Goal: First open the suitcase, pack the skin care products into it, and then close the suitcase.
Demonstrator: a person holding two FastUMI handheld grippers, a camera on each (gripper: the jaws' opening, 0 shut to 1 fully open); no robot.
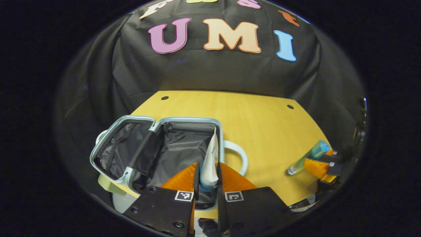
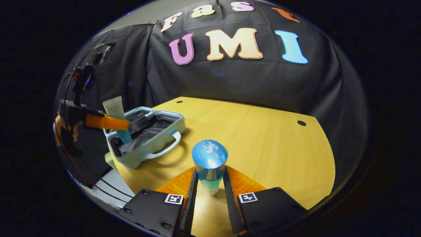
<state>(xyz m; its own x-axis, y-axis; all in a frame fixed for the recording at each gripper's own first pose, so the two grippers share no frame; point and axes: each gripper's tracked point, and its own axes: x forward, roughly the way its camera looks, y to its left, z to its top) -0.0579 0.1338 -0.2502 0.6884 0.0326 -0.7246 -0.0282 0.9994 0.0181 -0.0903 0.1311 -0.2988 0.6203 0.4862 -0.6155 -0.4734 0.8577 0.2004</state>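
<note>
White tube (image 1: pixel 210 161) between left jaws

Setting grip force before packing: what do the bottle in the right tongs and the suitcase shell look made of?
Blue-capped clear bottle: probably glass or hard clear plastic; see-through body, glossy cap with highlights. Pale blue suitcase: seemingly rigid moulded plastic, smooth matte rim; dark lining wrinkles like thin fabric.

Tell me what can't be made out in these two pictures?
- Left gripper view: the left claw covers the lower end of the tube it holds over the open suitcase.
- Right gripper view: the print on that tube is too small.
- Right gripper view: the bottle's base sits behind the right claw.
</note>
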